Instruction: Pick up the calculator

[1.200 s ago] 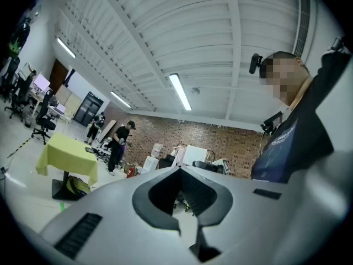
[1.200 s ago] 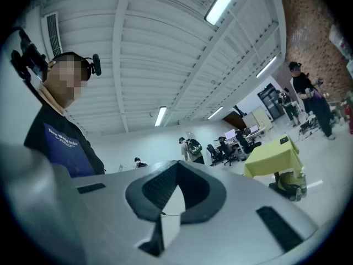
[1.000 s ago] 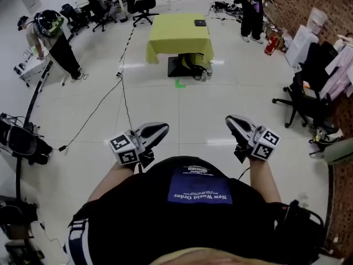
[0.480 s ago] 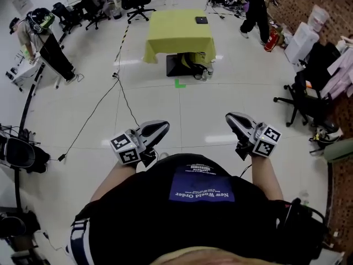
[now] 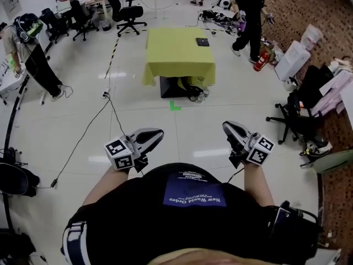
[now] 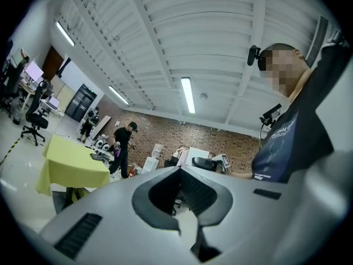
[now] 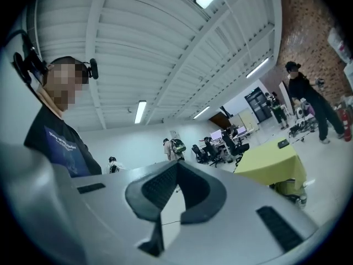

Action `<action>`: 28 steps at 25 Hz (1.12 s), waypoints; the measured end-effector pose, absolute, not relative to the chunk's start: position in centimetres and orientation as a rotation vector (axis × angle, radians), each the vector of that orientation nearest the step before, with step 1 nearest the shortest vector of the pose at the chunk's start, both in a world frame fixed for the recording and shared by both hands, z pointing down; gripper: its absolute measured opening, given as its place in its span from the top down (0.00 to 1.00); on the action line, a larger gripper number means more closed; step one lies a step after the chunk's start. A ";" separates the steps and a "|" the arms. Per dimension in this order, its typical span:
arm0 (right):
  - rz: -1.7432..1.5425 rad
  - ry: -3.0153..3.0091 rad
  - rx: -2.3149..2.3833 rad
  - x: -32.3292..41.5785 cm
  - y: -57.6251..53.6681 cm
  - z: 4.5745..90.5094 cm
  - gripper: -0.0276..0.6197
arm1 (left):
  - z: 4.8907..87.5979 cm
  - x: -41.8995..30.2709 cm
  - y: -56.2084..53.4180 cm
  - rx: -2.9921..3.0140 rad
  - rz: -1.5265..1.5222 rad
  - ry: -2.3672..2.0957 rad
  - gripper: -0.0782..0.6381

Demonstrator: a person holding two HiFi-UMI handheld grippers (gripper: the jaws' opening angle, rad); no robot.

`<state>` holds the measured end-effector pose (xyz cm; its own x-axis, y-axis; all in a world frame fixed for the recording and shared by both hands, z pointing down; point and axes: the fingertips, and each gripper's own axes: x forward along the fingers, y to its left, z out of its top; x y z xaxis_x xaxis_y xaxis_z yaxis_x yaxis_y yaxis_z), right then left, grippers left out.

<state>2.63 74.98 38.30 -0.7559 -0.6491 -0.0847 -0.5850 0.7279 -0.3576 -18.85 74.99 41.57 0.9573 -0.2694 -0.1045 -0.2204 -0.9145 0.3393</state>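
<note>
The calculator (image 5: pixel 202 42) is a small dark slab lying near the far right corner of a table under a yellow-green cloth (image 5: pixel 177 57), well ahead of me across the floor. It also shows as a dark speck, the calculator (image 7: pixel 283 143), on the same cloth in the right gripper view. My left gripper (image 5: pixel 159 132) and right gripper (image 5: pixel 226 126) are held level close to my chest, both pointing toward the table. Both are shut with nothing between the jaws. The tabletop (image 6: pixel 71 158) appears at the left of the left gripper view.
A person in black (image 5: pixel 249 12) stands right of the table. Another person with a backpack (image 5: pixel 27 48) is at far left. Office chairs (image 5: pixel 126 7), a dark chair (image 5: pixel 295 117) at right, floor cables (image 5: pixel 88 131) and a green floor mark (image 5: pixel 175 105) lie around.
The table has drawn a little nearer and the room has shifted in view as I walk toward it. Both grippers keep their pose in front of me, still shut.
</note>
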 end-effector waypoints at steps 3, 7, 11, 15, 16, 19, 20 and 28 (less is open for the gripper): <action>-0.471 2.732 -0.994 1.1 71.3 38.4 0.98 | 42.0 -20.5 71.3 2.781 -0.206 -0.363 0.88; -0.508 2.736 -0.981 0.5 66.5 38.6 0.95 | 42.3 -21.4 67.1 2.751 -0.222 -0.375 0.88; -0.549 2.729 -0.945 1.2 61.4 39.9 0.94 | 43.4 -21.1 63.0 2.735 -0.201 -0.418 0.88; -0.569 2.742 -0.873 3.7 55.1 40.5 0.92 | 43.1 -18.5 57.9 2.726 -0.199 -0.496 0.88; -0.567 2.745 -0.850 4.6 53.4 40.4 0.92 | 43.0 -17.7 56.4 2.728 -0.198 -0.518 0.88; -0.565 2.769 -0.780 7.5 47.9 40.0 0.92 | 42.5 -14.8 51.8 2.703 -0.231 -0.593 0.88; -0.564 2.781 -0.758 8.5 46.2 39.7 0.91 | 42.3 -13.6 50.5 2.695 -0.246 -0.608 0.88; -0.529 2.784 -0.692 16.6 35.4 38.7 0.87 | 40.7 -5.0 40.9 2.700 -0.283 -0.651 0.88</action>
<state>16.59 35.42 38.69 -0.8639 -0.4873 -0.1274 -0.4066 0.8240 -0.3946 -5.02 40.86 40.73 0.8748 -0.4719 -0.1099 -0.4024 -0.8339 0.3778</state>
